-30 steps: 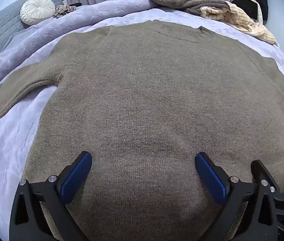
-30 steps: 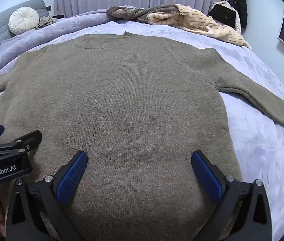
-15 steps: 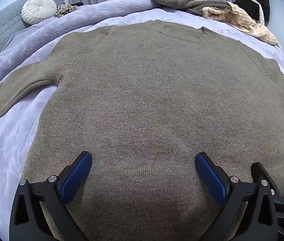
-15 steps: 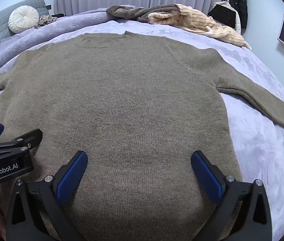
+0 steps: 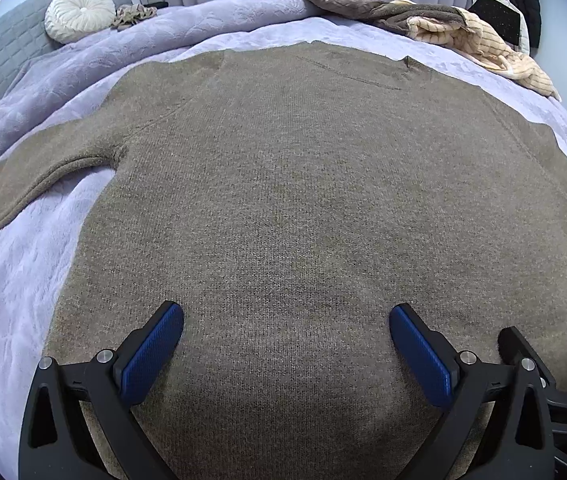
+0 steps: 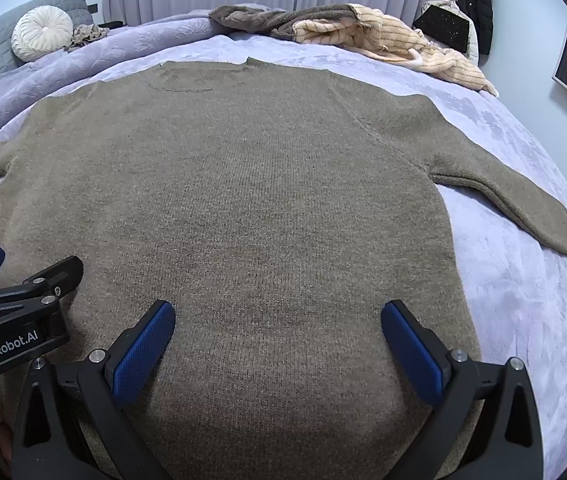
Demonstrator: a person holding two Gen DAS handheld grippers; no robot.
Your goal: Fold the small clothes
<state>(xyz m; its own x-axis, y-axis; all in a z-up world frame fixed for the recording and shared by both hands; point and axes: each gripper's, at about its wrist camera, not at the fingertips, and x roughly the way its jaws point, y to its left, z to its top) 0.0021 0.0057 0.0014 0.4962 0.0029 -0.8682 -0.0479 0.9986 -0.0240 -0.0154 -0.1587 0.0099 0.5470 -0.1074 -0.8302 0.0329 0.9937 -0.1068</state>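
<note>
An olive-brown knit sweater [image 5: 303,200] lies flat on the bed, collar at the far side, and also fills the right wrist view [image 6: 235,200]. Its left sleeve [image 5: 23,184] stretches out left; its right sleeve [image 6: 523,208] stretches out right. My left gripper [image 5: 285,340] is open and empty, low over the hem's left half. My right gripper [image 6: 277,340] is open and empty over the hem's right half. Each gripper shows at the edge of the other's view: the right one [image 5: 555,360] and the left one [image 6: 19,292].
The bed has a lavender cover [image 6: 523,320] with a bunched quilt [image 5: 83,64] at the far left. A pile of brown and cream striped clothes [image 6: 363,36] lies at the far edge. A round white cushion [image 5: 79,16] sits on a grey sofa. A dark coat [image 6: 467,0] hangs far right.
Both views have shifted very slightly forward over the sweater. The sweater lies as before and both grippers stay open.
</note>
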